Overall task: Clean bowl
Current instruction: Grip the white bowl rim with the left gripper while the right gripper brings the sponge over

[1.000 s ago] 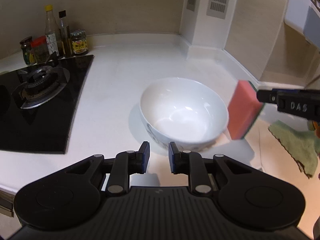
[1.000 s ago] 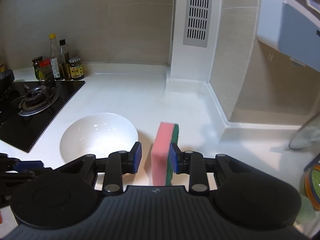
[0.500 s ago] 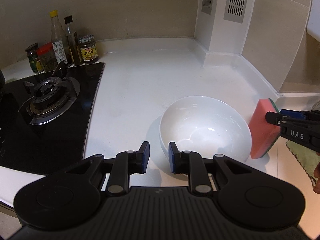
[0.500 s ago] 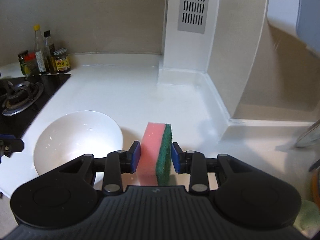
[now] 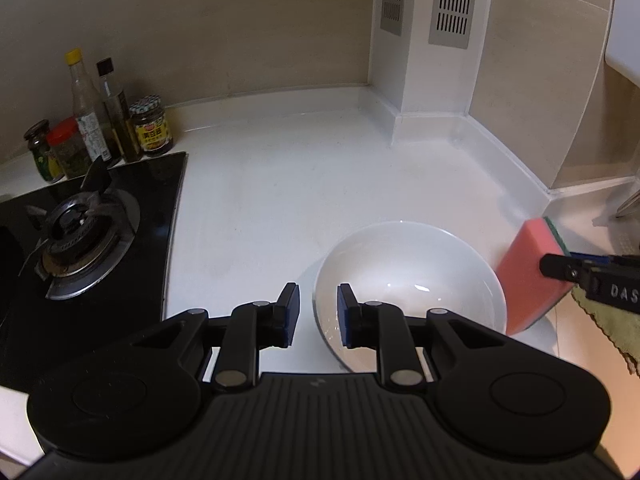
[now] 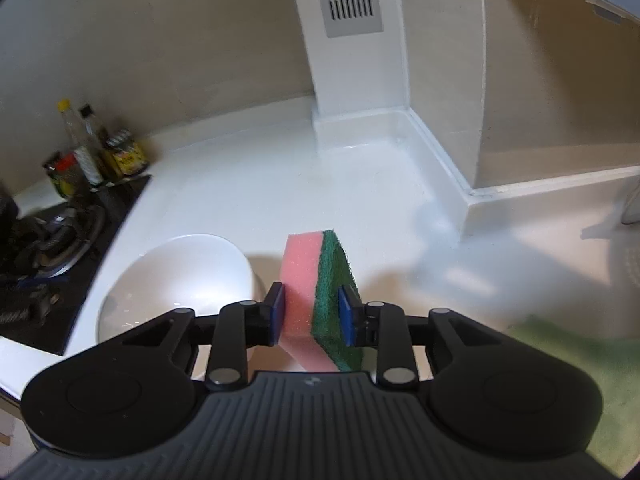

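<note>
Here the white bowl (image 5: 408,280) sits upright on the white tabletop (image 5: 288,184), in the lower middle of my left camera's frame and at lower left in my right one (image 6: 180,280). My left claw (image 5: 318,314) hangs over its near-left rim with the jaws parted and nothing between them; the right blue pad (image 5: 345,316) lies over the bowl's edge in the picture, though whether it touches the rim I cannot tell.

My right claw (image 6: 312,316) is clamped on a sponge (image 6: 320,292), pink foam toward the bowl and green scouring layer on the other side, standing on edge between the pads. From the left camera that sponge (image 5: 528,272) shows at the right edge of the frame, just beside the bowl's outer wall, perhaps against it.

Farther out, a black gas hob (image 5: 84,240) fills the left of the frame, with a cluster of bottles and jars (image 5: 100,120) behind it at upper left against the beige wall. A white column with grey vent grilles (image 5: 448,4) rises at the upper right. A green cloth (image 6: 580,372) lies at the lower right.
</note>
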`<state>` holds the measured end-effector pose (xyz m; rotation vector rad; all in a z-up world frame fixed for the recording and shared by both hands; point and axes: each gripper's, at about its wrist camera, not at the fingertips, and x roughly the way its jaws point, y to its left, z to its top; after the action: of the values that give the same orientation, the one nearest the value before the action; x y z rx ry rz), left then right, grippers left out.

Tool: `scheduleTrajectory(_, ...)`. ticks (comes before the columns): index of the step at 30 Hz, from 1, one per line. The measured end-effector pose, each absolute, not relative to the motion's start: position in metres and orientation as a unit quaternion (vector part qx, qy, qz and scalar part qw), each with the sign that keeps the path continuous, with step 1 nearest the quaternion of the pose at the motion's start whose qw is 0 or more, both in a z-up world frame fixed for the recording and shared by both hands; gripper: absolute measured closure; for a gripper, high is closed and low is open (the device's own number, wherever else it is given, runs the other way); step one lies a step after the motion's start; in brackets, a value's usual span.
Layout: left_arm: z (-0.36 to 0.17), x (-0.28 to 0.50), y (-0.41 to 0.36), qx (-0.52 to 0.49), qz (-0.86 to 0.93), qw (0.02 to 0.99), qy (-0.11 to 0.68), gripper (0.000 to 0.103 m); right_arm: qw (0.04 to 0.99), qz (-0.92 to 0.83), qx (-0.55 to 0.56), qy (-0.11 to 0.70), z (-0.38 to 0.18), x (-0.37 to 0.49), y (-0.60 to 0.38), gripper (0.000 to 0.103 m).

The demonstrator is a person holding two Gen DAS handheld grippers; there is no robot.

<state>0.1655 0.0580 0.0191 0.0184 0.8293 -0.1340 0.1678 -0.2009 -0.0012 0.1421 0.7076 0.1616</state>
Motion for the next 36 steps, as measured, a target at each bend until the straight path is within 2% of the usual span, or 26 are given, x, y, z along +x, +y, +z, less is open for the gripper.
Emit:
scheduleTrajectory(6,0.021,0.177,0.086,-0.017,-0.099,0.898,0.428,0.079,0.952,0.148,0.059,0.261,0.058,0.144,-0.181,0.081)
scheduleTrajectory(9,0.017,0.183,0.102,-0.056,-0.127,0.883,0.448,0.079,0.931,0.236,0.042,0.276,0.075,0.153,-0.152,0.081)
scheduleTrajectory(15,0.003,0.196,0.123,-0.103,-0.167,0.860,0.472,0.079,0.895,0.297,-0.078,0.325,0.050,0.168,-0.103,0.081)
scheduleTrajectory(20,-0.009,0.210,0.121,-0.111,-0.202,0.839,0.493,0.080,0.866,0.326,-0.204,0.320,0.028,0.155,-0.072,0.080)
scheduleTrajectory(26,-0.023,0.220,0.109,-0.089,-0.184,0.835,0.511,0.084,0.834,0.376,-0.245,0.322,0.029,0.141,-0.071,0.078)
scheduleTrajectory(28,-0.025,0.221,0.105,-0.087,-0.182,0.835,0.513,0.092,0.821,0.393,-0.259,0.323,0.028,0.145,-0.074,0.078)
scheduleTrajectory(36,-0.027,0.222,0.097,-0.085,-0.160,0.842,0.508,0.095,0.795,0.421,-0.282,0.335,0.028,0.144,-0.063,0.072)
